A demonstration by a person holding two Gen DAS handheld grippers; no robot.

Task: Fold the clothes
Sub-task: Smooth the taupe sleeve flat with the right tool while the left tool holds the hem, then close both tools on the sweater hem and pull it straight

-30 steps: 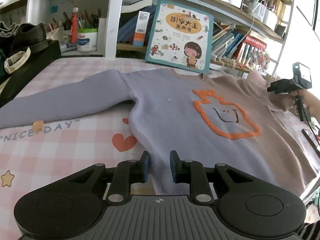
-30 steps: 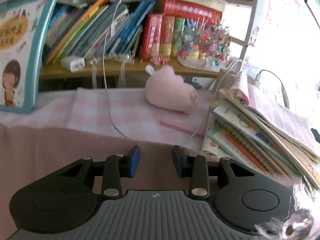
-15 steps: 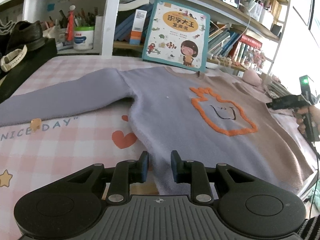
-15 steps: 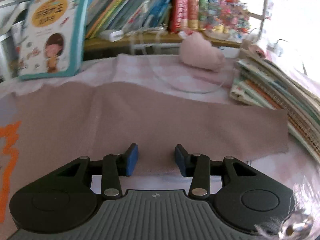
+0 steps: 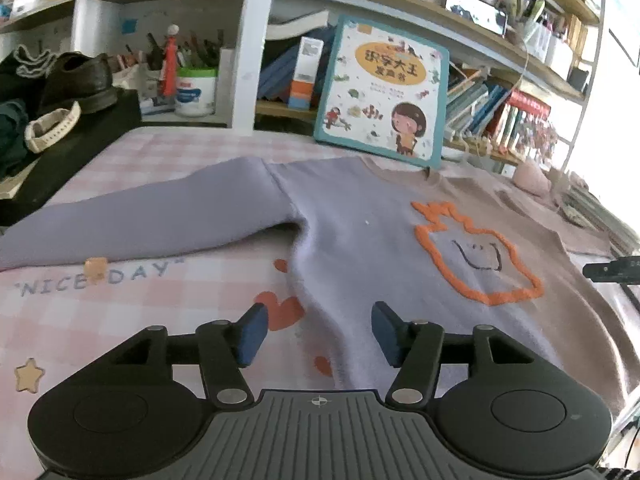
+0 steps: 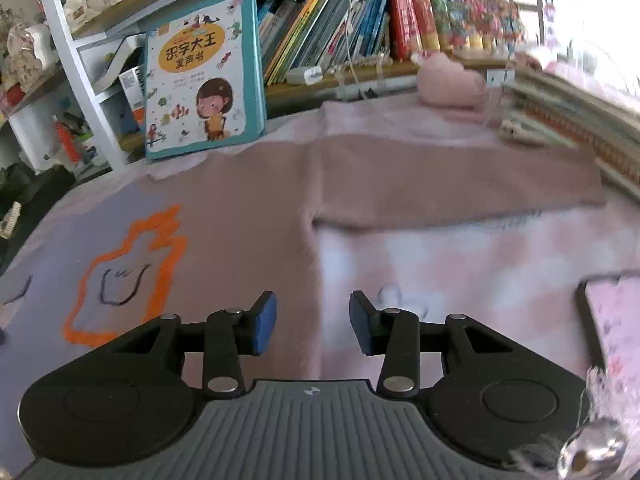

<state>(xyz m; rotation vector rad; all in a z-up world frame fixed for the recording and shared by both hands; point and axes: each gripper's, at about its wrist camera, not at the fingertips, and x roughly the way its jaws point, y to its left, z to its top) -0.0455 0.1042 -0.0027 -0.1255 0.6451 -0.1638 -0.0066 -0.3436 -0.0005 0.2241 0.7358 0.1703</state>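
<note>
Two-tone lilac and dusty-pink knitted sweater [image 5: 360, 240] with orange outline motif, spread flat on pink checked cloth [image 5: 100, 312], both sleeves stretched sideways. Behind, white bookshelf [image 5: 248, 40] crammed with upright books; teal-edged children's picture book [image 5: 384, 92] leaning against it. White tub [image 5: 196, 92] on shelf, stuffed with pens. Left gripper [image 5: 316, 334] spread wide above sweater's side edge, gripping nothing. Right gripper [image 6: 312, 328] likewise wide apart over opposite side edge, empty.
</note>
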